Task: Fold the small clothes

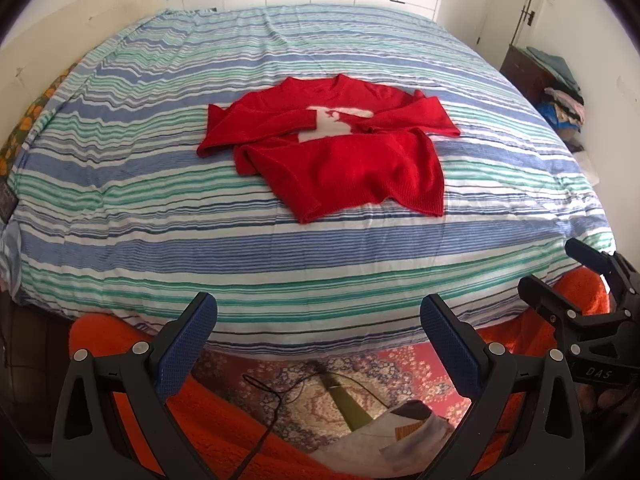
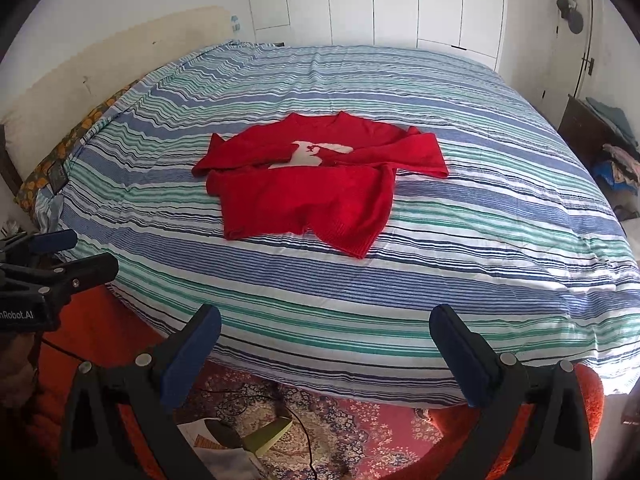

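A small red knit sweater point(image 1: 340, 152) with a white figure on its chest lies on the striped bed point(image 1: 160, 248), sleeves crossed over the front, hem rumpled toward me. It also shows in the right wrist view point(image 2: 308, 192). My left gripper point(image 1: 318, 320) is open and empty, held off the near edge of the bed, well short of the sweater. My right gripper point(image 2: 324, 332) is open and empty, also off the near edge. Each gripper shows in the other's view: the right one at the right side point(image 1: 560, 276), the left one at the left side point(image 2: 76, 256).
A patterned rug point(image 2: 360, 428) with cables and a green object point(image 1: 348, 404) lies below the bed edge. Orange fabric point(image 1: 224, 432) lies under the grippers. A dark cabinet with piled clothes point(image 1: 560, 92) stands at the right. White wardrobe doors point(image 2: 400, 4) stand behind the bed.
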